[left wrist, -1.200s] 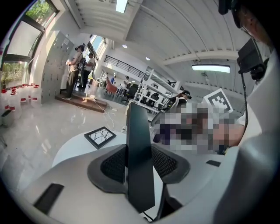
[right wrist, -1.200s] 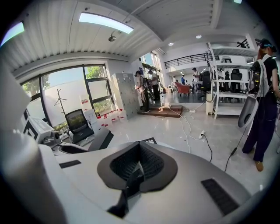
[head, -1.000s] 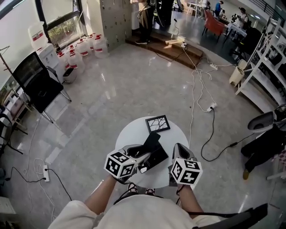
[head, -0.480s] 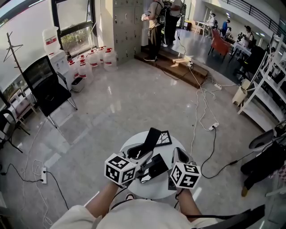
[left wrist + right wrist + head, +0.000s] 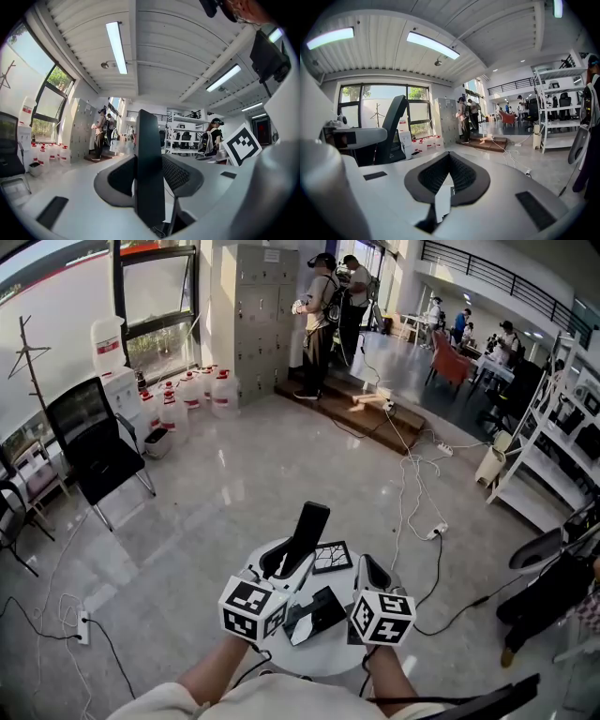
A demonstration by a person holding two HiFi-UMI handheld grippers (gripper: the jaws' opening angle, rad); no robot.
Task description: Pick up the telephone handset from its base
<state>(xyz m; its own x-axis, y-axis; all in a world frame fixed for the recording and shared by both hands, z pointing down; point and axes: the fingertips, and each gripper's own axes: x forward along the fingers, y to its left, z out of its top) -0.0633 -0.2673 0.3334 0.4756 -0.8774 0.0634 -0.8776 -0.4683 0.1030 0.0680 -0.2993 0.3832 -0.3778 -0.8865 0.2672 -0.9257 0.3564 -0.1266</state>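
Note:
The black telephone handset (image 5: 305,532) is off its base and stands steeply tilted above the round white table (image 5: 323,654). My left gripper (image 5: 282,564) is shut on its lower end; in the left gripper view the handset (image 5: 149,173) is a dark slab clamped between the jaws. The black base (image 5: 315,613) lies on the table under and between the two grippers. To its right, my right gripper (image 5: 367,565) hovers with its jaws shut (image 5: 449,157) and nothing in them. From the right gripper view the handset (image 5: 393,124) shows at the left.
A black framed picture (image 5: 331,557) lies at the table's far edge. A black chair (image 5: 94,442) stands at the left beside water bottles (image 5: 183,399). Cables (image 5: 412,484) trail over the floor, shelving (image 5: 553,446) stands at the right, and people (image 5: 328,306) are at the back.
Both grippers have risen. The left one has carried the handset up off the base and tipped it more upright. The head view now looks further out into the room.

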